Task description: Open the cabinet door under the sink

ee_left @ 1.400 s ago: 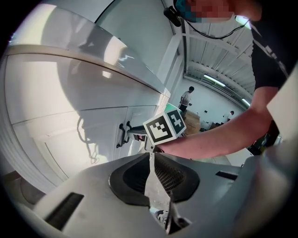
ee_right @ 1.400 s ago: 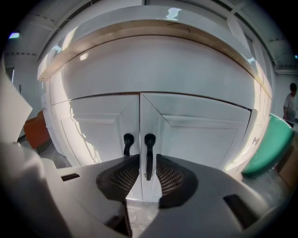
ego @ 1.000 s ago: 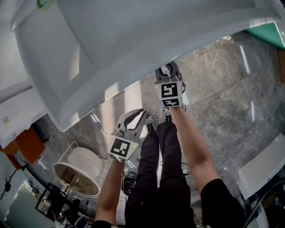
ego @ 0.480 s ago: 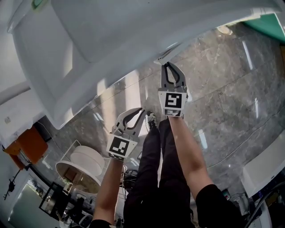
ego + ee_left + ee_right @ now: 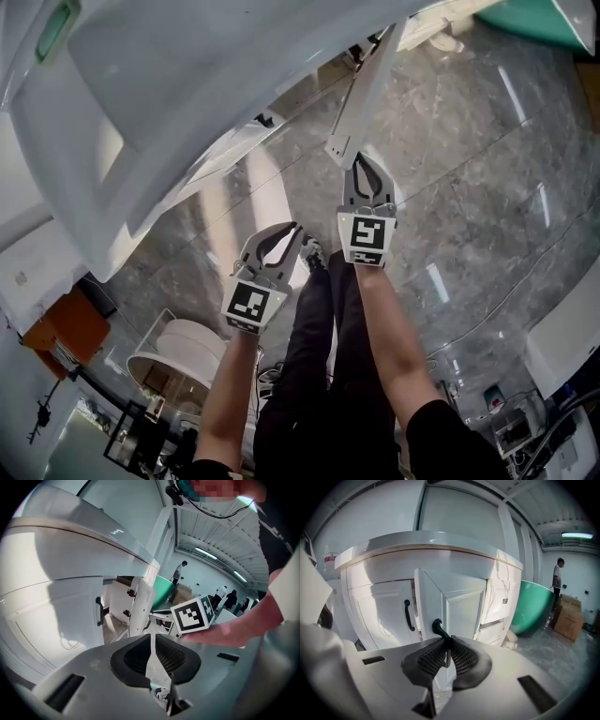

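Note:
The white vanity cabinet stands under the sink. Its right door has swung out towards me and shows edge-on in the head view as a door. My right gripper is closing on that door's black handle, which sticks out from between the pads; in the head view the right gripper meets the door's lower corner. The left door stays closed, with its black handle free. My left gripper hangs lower left of the open door, shut and empty.
A green tub and cardboard boxes sit to the cabinet's right, with a person standing behind them. A round white stand and an orange object lie at lower left. My legs are below the grippers.
The right gripper drew back from under the sink's edge with the handle, and the right door swung open. The left gripper shifted slightly and stayed shut.

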Available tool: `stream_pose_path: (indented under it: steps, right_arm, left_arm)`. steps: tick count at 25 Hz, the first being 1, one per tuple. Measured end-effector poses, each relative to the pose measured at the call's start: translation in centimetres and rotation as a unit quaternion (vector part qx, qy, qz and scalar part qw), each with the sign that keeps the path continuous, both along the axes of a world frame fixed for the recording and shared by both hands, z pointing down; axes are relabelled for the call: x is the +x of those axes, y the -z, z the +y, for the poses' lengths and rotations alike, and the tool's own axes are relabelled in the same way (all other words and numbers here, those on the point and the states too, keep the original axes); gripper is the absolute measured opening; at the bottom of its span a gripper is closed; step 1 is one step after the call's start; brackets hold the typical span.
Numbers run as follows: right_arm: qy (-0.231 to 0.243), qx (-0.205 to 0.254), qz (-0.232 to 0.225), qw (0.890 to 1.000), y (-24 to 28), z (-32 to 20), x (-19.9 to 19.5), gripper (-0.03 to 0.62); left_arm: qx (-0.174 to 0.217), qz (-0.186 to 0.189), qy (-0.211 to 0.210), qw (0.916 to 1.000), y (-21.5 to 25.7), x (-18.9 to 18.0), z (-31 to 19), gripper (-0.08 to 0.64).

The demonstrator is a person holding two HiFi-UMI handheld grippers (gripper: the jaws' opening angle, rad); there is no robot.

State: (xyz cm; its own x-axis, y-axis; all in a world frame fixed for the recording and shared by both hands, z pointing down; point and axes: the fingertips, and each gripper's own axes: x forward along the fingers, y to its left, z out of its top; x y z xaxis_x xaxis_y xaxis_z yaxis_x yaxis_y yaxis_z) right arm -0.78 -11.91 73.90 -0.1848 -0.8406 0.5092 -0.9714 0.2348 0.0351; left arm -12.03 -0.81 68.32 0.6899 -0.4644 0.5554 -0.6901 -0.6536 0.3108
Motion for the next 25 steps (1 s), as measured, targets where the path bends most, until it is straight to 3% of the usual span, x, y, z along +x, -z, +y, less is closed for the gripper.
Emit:
stream_pose_path:
  steps: [3, 8, 13, 18, 23, 25]
  right_arm:
    - [0.004, -0.005, 0.010, 1.000, -0.1, 0.8, 2.1, 0.086]
    - [0.060, -0.016, 0.045, 0.997, 0.1, 1.5, 3.8, 0.086]
    - [0.035, -0.030, 0.035, 0.998, 0.1, 2.3, 7.5, 0.083]
    - [0.130, -0.039, 0.046, 0.990, -0.3, 2.5, 7.5, 0.088]
    - [0.121, -0.046, 0.044, 0.991, -0.2, 2.0, 11.1, 0.084]
    - [0.146, -0.054, 0.046, 0.987, -0.3, 2.1, 12.1, 0.084]
  left_arm:
    - [-0.002, 0.002, -0.016, 0.9999, -0.1, 1.7, 0.1, 0.038]
    - [-0.002, 0.008, -0.034, 0.9994, -0.1, 4.8, -0.3, 0.038]
    - [0.005, 0.007, -0.050, 0.9987, 0.8, 7.7, -0.7, 0.038]
    - [0.005, 0.002, -0.039, 0.9992, 0.9, 9.3, -1.4, 0.038]
    - [0.000, 0.006, -0.013, 0.9999, 1.0, 11.7, -1.8, 0.038]
    - [-0.006, 0.011, 0.003, 0.9999, 1.1, 12.7, -1.6, 0.038]
